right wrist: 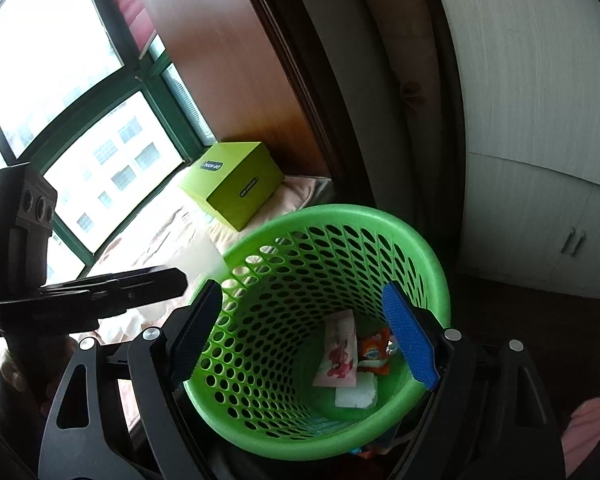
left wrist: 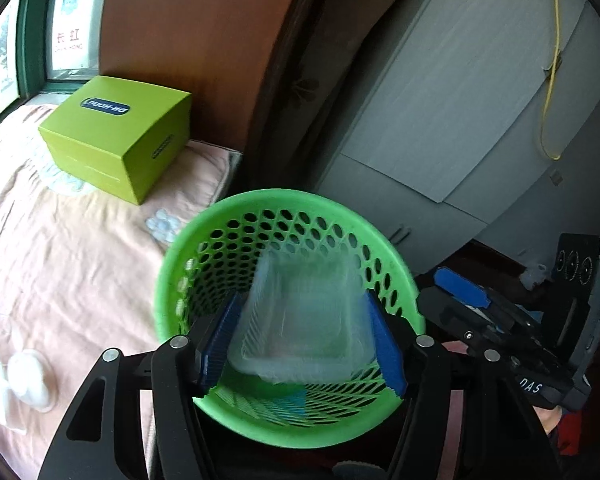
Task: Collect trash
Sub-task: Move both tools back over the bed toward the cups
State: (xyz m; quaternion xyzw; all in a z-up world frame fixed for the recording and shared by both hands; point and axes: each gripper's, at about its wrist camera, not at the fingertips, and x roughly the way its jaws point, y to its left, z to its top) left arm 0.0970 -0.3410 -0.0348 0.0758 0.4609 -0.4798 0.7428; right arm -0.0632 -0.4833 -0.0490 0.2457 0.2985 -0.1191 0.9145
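Observation:
A green perforated basket stands beside the bed, under both grippers. My left gripper hangs over its mouth with a clear plastic tray between its blue pads. The tray is smeared while the pads are sharp, and it looks loose between them. In the right wrist view the left gripper reaches in from the left. My right gripper is open over the basket with nothing between its fingers. On the basket floor lie a pink-white wrapper, an orange packet and a white foam piece.
A lime-green box sits on the pink bedding near the window. White and clear plastic pieces lie at the bed's left edge. A wooden headboard and grey cabinet doors stand behind the basket.

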